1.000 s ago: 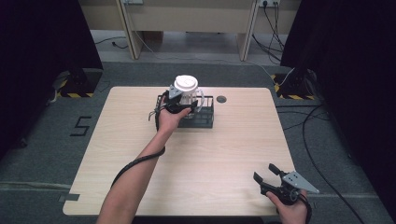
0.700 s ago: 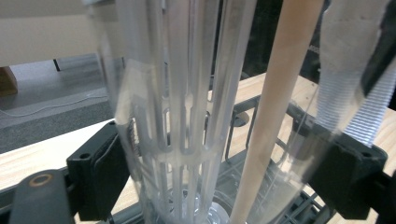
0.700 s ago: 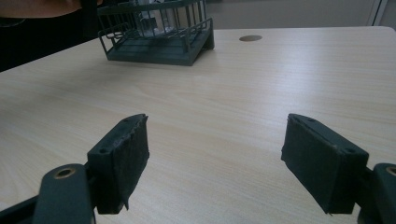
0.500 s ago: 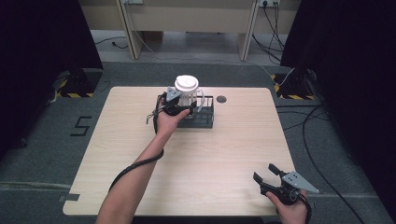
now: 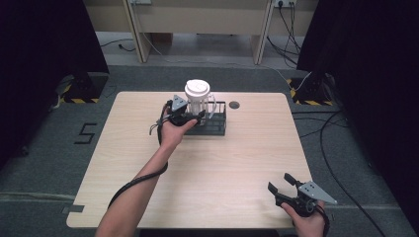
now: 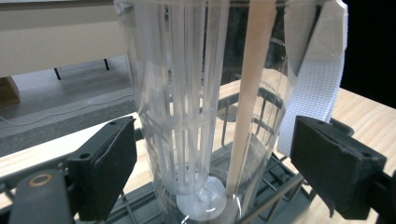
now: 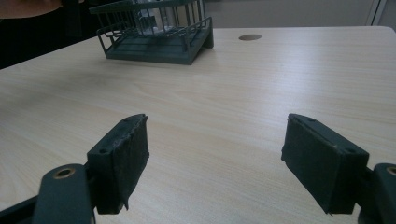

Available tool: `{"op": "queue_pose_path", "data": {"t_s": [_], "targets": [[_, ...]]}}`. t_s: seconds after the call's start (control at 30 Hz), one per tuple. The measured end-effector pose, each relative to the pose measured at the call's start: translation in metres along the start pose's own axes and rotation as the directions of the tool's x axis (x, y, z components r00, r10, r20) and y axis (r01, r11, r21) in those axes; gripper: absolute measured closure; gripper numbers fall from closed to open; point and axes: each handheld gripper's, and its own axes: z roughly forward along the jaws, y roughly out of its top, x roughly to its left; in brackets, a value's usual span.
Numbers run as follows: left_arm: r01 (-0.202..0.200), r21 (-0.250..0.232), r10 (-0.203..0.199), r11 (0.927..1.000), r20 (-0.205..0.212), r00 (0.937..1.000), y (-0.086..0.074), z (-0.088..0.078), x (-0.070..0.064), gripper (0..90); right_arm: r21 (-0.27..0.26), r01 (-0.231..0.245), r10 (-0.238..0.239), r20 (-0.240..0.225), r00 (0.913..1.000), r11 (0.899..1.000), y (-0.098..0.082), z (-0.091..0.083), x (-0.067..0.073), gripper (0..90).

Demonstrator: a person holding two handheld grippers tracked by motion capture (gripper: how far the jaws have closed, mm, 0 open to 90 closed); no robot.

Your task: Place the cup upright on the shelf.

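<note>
Nothing has shifted on pale wooden table (image 5: 207, 163), grey carpet (image 5: 59, 148) around.

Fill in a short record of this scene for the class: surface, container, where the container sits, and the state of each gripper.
surface: light wooden table
container: clear plastic bottle with a white lid
container place: standing upright in the dark wire rack
left gripper: open, its jaws on either side of the bottle, not closed on it
right gripper: open, holding nothing, low over the table's near right corner
</note>
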Motion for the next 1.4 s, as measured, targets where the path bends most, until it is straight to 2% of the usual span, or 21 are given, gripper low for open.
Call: {"op": "queue_pose_path", "data": {"t_s": [0.5,0.87,1.4], "targets": [[-0.023,0.001,0.023,0.9997,0.02,0.9995,-0.002,-0.029,0.001,14.3,0.002,0.0,0.0,0.001,1.0,1.0,0.0,0.0,0.0,23.1],[-0.057,0.002,0.056,0.9984,0.024,0.9981,-0.006,-0.05,0.001,14.4,0.001,-0.002,0.002,0.005,1.0,1.0,0.0,0.0,0.0,23.1],[-0.065,-0.011,0.065,0.9978,-0.009,0.9978,-0.019,-0.086,0.009,14.4,0.004,0.0,0.0,0.006,1.0,1.0,0.0,0.001,0.001,23.2]]}}
